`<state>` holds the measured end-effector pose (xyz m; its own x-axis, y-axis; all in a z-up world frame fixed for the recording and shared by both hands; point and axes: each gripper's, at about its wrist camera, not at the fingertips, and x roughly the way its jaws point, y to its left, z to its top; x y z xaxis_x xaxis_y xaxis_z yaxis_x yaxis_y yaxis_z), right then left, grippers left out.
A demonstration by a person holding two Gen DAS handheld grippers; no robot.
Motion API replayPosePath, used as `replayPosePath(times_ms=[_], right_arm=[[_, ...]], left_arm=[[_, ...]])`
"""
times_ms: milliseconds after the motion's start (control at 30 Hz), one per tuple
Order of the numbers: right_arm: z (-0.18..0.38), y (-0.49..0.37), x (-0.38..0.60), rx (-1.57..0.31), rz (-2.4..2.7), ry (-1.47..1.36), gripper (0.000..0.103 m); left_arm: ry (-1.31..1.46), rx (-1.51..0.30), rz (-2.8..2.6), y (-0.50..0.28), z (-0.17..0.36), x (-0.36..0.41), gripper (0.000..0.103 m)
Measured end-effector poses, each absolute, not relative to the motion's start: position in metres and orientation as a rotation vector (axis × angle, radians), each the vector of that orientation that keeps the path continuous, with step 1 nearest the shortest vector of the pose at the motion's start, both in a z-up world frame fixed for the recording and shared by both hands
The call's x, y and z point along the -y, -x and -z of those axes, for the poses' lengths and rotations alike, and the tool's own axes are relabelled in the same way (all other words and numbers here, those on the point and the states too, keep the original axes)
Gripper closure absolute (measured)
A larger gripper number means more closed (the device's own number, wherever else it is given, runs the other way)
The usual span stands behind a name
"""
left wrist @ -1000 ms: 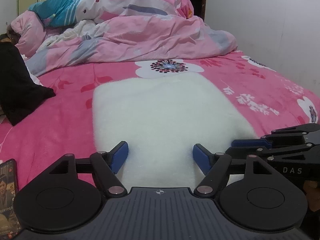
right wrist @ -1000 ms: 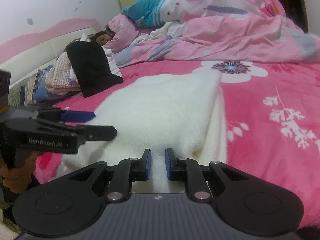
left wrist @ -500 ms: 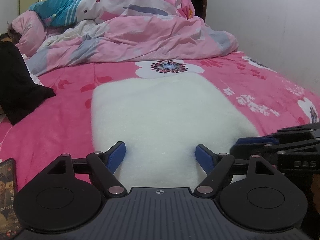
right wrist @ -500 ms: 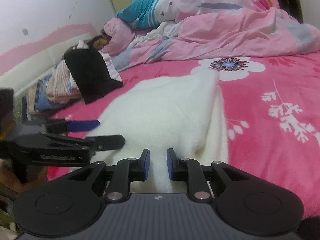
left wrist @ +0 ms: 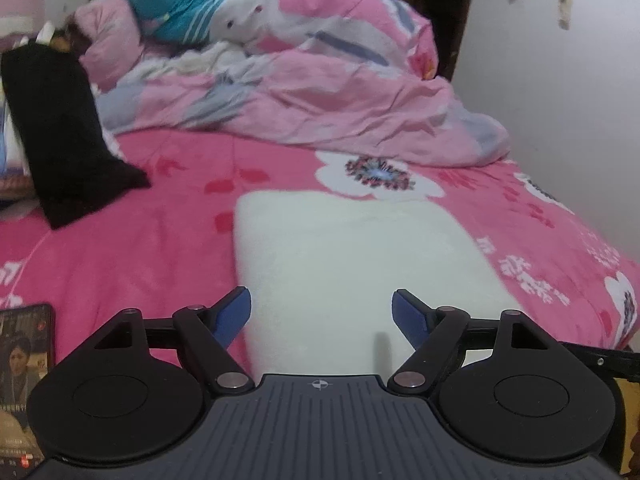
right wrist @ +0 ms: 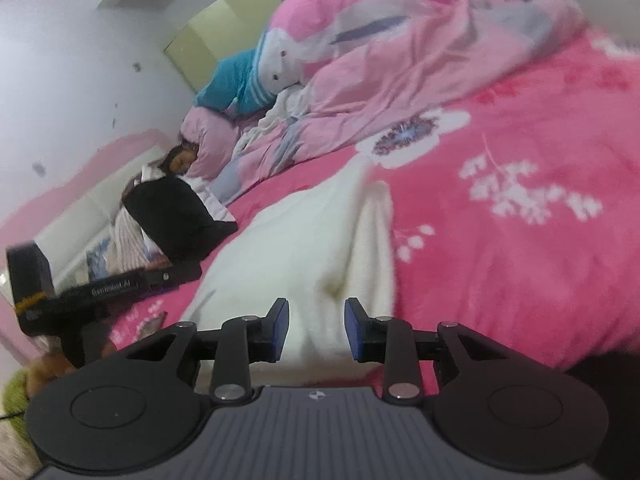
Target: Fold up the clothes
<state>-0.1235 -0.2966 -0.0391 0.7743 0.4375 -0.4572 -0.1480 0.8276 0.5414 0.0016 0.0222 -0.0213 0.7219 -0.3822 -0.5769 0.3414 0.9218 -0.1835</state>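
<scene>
Room: a bedroom with white walls (left wrist: 560, 92); a bed under a bright pink floral bedspread (left wrist: 120, 256) is filling both views.
Phone: a phone (left wrist: 24, 380) with a lit screen is lying at the far left edge of the left wrist view, on the near part of the bedspread.
Black garment: a black piece of clothing (left wrist: 60, 136) is draping over a pile at the left side of the bed, its lower end resting on the bedspread; well apart from the white item.
Quilt: a crumpled pink quilt (left wrist: 320, 92) is heaping up across the far end of the bed, with a teal striped cloth (left wrist: 176, 4) lying on top of it.
Person: someone is lying at the head of the bed, partly tucked under the quilt.
White fleece garment: a folded white fleece piece (left wrist: 360, 264) is lying flat in the middle of the bedspread, its near edge reaching toward both tools; in the right wrist view a fold ridge is running along its right side (right wrist: 304, 248).
Left gripper: the left gripper (left wrist: 321, 312) is hovering at the garment's near edge, fingers spread wide, nothing between them.
Right gripper: the right gripper (right wrist: 316, 322) is standing with a moderate gap between its blue pads (right wrist: 280, 320), the white fleece lying in line with that gap; whether the pads are touching the cloth cannot be told.
</scene>
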Motion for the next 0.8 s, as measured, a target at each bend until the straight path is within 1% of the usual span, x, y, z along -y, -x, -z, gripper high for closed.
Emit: replayPosePath(times_ms=[100,133,167,433,533,567,633,800], right_arm=[[0.047,0.12,0.301,-0.626,-0.338,-0.534,0.066],[0.05,0.119,0.302,-0.632,-0.34,-0.543,0.065],[0.052,0.118,0.304,-0.638,-0.342,-0.552,0.062],[0.06,0.118,0.307,-0.643,-0.366,-0.583,0.061],[0.06,0.116,0.304,-0.633,-0.363,-0.562,0.077],[0.06,0.115,0.304,-0.628,-0.359,-0.563,0.08],[0.058,0.116,0.306,-0.613,-0.356,-0.581,0.083],[0.047,0.117,0.316,-0.578,-0.363,-0.608,0.083]], left_arm=[[0.052,-0.687,0.39,-0.003,0.028,-0.02,0.022],[0.048,-0.696,0.389,-0.003,0.03,-0.019,0.022],[0.047,-0.702,0.389,-0.003,0.032,-0.018,0.022],[0.047,-0.721,0.399,-0.002,0.035,-0.013,0.021],[0.05,-0.729,0.395,-0.003,0.035,-0.012,0.02],[0.052,-0.732,0.394,-0.003,0.035,-0.011,0.02],[0.048,-0.734,0.397,-0.002,0.034,-0.01,0.02],[0.033,-0.738,0.413,0.001,0.029,-0.005,0.02]])
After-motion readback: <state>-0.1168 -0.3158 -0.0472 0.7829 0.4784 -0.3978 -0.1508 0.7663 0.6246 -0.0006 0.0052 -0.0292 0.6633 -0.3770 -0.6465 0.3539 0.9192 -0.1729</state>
